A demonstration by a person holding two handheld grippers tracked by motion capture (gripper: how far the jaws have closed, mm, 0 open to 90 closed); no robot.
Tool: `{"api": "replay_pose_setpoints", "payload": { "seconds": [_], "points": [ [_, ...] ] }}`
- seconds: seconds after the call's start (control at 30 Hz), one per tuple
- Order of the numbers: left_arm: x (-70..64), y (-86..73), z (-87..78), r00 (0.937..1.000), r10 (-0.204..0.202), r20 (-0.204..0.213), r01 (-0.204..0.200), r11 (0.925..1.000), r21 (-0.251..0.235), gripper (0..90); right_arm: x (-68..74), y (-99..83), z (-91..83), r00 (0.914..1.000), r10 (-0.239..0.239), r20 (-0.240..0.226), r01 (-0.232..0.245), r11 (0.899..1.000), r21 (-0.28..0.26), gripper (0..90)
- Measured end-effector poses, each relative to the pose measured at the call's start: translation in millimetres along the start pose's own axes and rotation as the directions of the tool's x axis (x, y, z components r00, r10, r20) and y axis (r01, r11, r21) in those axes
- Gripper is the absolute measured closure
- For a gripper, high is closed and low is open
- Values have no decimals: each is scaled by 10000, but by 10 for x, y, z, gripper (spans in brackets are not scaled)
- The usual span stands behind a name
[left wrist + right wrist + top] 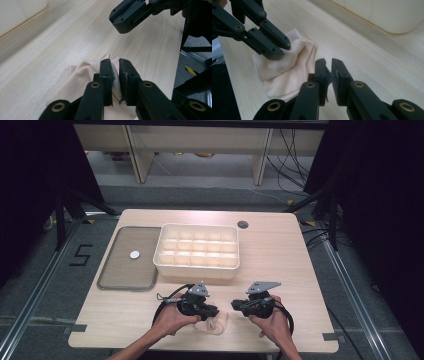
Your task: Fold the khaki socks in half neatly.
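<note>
We've got the left gripper pinched on a fold of the cloth at the bench's near edge. The right gripper is nearly closed, empty, just beside it. Cloth looks light, limp and will sag; we'd grab an edge or corner.

A small pale peach cloth lies crumpled on the near part of the wooden table, between the person's two hands and in front of the cream compartment tray. It is soft, fine-woven and bunched into loose folds. In the left gripper view a raised fold of it is pinched between the narrowly set jaws of the left gripper. The rest spreads flat on the wood.
</note>
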State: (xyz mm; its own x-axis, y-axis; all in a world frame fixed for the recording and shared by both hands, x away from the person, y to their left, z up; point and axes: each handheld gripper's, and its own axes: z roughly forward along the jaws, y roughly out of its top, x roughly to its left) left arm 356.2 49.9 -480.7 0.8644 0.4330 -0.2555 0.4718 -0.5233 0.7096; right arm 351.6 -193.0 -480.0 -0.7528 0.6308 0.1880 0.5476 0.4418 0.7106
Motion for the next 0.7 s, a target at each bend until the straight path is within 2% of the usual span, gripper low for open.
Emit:
{"api": "replay_pose_setpoints", "payload": {
  "seconds": [0.07,0.1,0.17,0.27,0.3,0.33,0.43,0.47,0.5,0.53,0.57,0.6,0.67,0.7],
  "points": [
    [-8,0,6,9998,-148,152,149,9999,-55,772,-1,1,-2,10000,1,-6,-1,10000,51,836],
    [-10,0,4,9996,-210,192,213,9997,-115,712,-2,0,-2,10000,2,-3,-2,10000,55,836],
    [-11,10,-11,9994,-97,336,105,9997,-222,683,0,1,-12,10000,71,-53,-71,10000,56,834],
    [6,34,-87,9977,-405,548,443,9965,-714,588,-7,6,-28,10000,46,-22,-46,10000,-27,834],
    [13,39,-115,9973,-453,579,499,9955,-810,585,3,6,-41,9999,125,-22,-125,9999,-6,834],
    [34,48,-183,9975,-416,577,472,9938,-1009,604,12,9,-60,10000,66,-49,-66,10000,-43,834],
    [57,40,-270,9975,-468,524,528,9914,-1197,653,29,14,-77,10000,5,-38,-6,9999,-133,834],
    [72,12,-343,9988,-371,327,407,9925,-1156,713,72,18,-92,9996,251,-160,-251,9997,-56,834],
    [72,12,-343,9988,-371,327,407,9925,-1156,751,72,18,-92,9996,251,-160,-251,9997,-56,834],
    [96,-18,-384,9996,-213,179,231,9942,-1052,769,77,28,-105,9999,-69,-102,67,9998,-171,835],
    [96,-18,-384,9996,-213,179,231,9942,-1052,787,77,28,-105,9999,-69,-102,67,9998,-171,835],
    [126,-78,-424,9999,-155,-41,150,9959,-891,807,116,41,-119,9997,-169,-168,165,9996,-242,836],
    [149,-126,-437,9999,-149,-61,144,9972,-737,832,163,56,-134,9995,-205,-251,197,9993,-312,838],
    [156,-170,-438,9996,-247,-159,237,9979,-604,832,163,56,-134,9995,-205,-251,197,9993,-312,838]
  ]
}}
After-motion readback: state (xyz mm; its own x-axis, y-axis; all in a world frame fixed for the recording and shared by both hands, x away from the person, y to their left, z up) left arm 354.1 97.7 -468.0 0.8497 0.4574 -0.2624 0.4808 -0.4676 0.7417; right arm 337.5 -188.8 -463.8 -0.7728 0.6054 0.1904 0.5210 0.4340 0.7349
